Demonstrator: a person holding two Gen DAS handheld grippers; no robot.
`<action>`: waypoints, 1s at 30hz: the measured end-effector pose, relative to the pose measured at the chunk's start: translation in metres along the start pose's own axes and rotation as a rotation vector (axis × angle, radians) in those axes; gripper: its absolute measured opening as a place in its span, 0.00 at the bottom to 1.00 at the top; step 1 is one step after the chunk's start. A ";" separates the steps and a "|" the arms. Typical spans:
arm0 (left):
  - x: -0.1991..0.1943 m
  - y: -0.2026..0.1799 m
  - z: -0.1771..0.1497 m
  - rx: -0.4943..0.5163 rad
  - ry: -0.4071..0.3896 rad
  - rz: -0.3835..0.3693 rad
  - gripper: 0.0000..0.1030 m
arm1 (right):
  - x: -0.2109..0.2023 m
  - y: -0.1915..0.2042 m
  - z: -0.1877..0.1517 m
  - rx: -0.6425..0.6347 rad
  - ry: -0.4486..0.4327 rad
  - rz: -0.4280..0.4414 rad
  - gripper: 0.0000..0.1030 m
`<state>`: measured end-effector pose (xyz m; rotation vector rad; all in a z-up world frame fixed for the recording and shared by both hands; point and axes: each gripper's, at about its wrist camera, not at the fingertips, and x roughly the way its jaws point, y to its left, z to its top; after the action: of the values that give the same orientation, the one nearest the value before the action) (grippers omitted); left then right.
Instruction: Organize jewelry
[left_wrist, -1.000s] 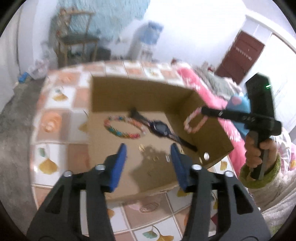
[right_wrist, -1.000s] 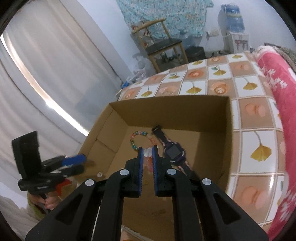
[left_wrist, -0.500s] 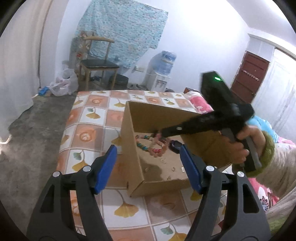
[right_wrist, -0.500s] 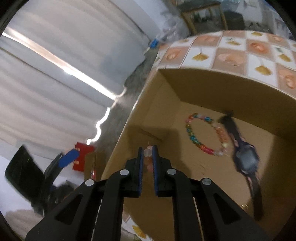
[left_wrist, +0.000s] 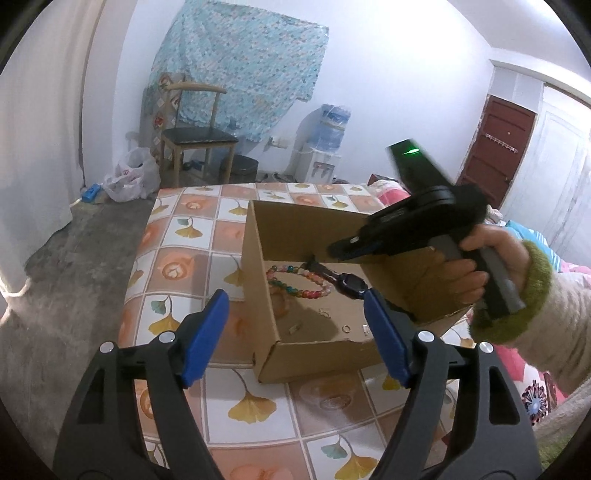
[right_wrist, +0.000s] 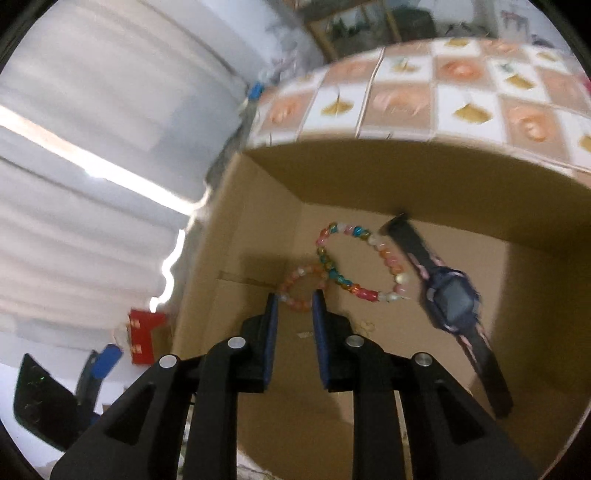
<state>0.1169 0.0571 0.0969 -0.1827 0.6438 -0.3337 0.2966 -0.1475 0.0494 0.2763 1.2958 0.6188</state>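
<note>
Now the right tongs (right_wrist: 294, 308), opening, hang over the pink bracelet (right_wrist: 301, 290) at the cardboard box's (right_wrist: 236, 236) left wall, pads clear; left tongs (left_wrist: 295, 336) spreading, empty.

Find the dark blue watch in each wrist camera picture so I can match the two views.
Left wrist view: the watch lies inside the cardboard box, centre-right, under the right tool.
Right wrist view: the watch lies right of centre on the box floor.
Shared landmark: the multicoloured bead bracelet beside its strap.
</note>
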 end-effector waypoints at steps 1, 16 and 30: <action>-0.001 -0.003 0.000 0.007 -0.005 0.004 0.73 | -0.009 0.000 -0.003 0.002 -0.027 0.000 0.21; -0.001 -0.065 0.001 0.114 -0.008 0.080 0.91 | -0.117 0.012 -0.173 -0.009 -0.473 -0.226 0.66; -0.019 -0.086 -0.006 0.048 -0.048 0.331 0.92 | -0.110 -0.014 -0.225 0.025 -0.504 -0.437 0.83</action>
<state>0.0779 -0.0166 0.1258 -0.0363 0.6064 -0.0262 0.0706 -0.2541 0.0708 0.1475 0.8369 0.1420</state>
